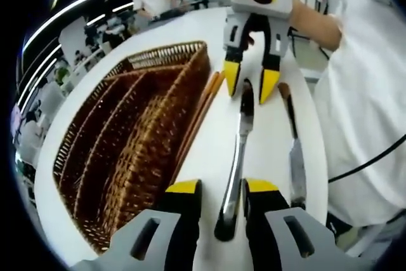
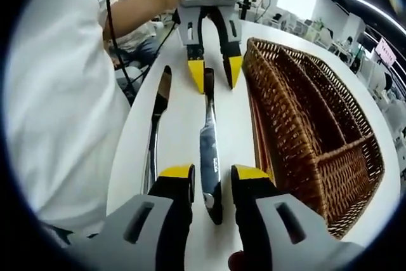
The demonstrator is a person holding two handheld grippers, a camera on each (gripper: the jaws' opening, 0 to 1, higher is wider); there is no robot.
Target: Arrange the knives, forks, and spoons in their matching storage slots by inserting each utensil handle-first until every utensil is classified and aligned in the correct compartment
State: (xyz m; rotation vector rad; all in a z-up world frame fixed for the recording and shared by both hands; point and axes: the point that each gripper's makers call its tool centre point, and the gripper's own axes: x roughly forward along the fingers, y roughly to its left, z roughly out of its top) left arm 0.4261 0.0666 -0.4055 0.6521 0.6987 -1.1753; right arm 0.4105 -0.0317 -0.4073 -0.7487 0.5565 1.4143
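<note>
**Two grippers, one knife between them**

So there's a silver table knife (image 1: 236, 157) lying flat on the round white surface (image 1: 209, 150), and both grippers sit at opposite ends of it. In the left gripper view, the left hand-held gripper (image 1: 222, 188) has its yellow-tipped black jaws spread apart, released, with the knife's rounded end lying in the gap between them. I can't tell if they touch it. At the far end, the right hand-held gripper (image 1: 250, 80) is also spread wide, tips straddling the other end of the knife.

The right gripper view shows the same setup flipped: knife (image 2: 209, 150) between the right one's parted jaws (image 2: 212, 179), the left one (image 2: 216, 71) opposite.

A second silver knife (image 1: 295, 157) lies just beside the first, roughly parallel. The brown woven wicker tray with long divided slots (image 1: 127, 150) sits on the other side, with a pair of wooden chopsticks (image 1: 200, 115) along its wall. A person in white stands at the surface's edge.
</note>
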